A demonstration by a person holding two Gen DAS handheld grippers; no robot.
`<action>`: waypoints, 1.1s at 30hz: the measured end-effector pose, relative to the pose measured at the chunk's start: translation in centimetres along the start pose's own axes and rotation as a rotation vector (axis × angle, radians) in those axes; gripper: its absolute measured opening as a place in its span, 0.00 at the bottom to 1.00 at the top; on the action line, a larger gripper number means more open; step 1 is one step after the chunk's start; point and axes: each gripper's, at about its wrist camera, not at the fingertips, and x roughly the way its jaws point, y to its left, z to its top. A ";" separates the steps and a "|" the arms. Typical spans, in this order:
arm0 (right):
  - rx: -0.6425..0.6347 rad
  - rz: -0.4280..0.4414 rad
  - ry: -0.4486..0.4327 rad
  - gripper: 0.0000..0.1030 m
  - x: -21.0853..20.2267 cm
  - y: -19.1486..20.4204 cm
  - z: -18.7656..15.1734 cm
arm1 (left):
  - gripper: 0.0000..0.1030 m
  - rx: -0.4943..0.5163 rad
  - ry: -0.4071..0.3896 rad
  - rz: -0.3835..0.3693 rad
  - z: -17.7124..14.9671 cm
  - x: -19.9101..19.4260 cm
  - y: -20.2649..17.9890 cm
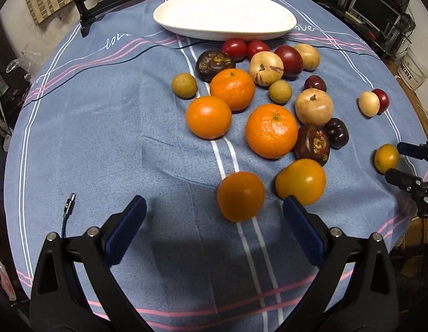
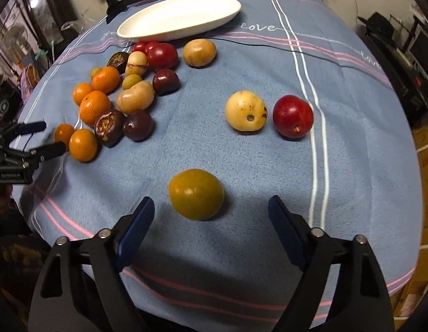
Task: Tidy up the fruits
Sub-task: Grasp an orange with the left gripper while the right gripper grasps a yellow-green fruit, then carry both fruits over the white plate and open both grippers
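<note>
Both are hanging low over the table, left gripper [image 1: 214, 221] and right gripper [image 2: 211, 215], jaws spread wide, gripping nothing.

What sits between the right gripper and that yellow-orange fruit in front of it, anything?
Nothing visible. The right gripper is open, and the yellow-orange fruit lies alone on bare tablecloth just ahead of its fingertips. The pale fruit and red plum lie farther on, toward the white dish, not in the approach.
</note>
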 end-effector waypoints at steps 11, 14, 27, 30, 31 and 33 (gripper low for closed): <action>-0.075 0.041 0.042 0.40 0.9 0.7 0.2 | 0.65 -0.028 0.043 -0.045 0.2 1.4 0.5; -0.071 0.046 0.046 0.40 0.8 0.4 0.2 | 0.34 -0.027 0.030 -0.099 0.5 0.9 0.4; -0.057 0.082 0.060 0.40 0.4 0.1 0.6 | 0.33 -0.032 -0.029 -0.038 2.9 -2.0 0.5; -0.048 0.111 0.051 0.40 -0.1 0.1 1.7 | 0.33 -0.046 -0.054 -0.048 4.5 -3.1 0.8; -0.046 0.121 0.048 0.40 -0.3 0.1 2.0 | 0.33 -0.047 -0.059 -0.052 4.8 -3.4 1.0; -0.056 0.134 0.031 0.40 -0.7 0.2 3.2 | 0.33 -0.048 -0.077 -0.049 6.2 -3.8 1.0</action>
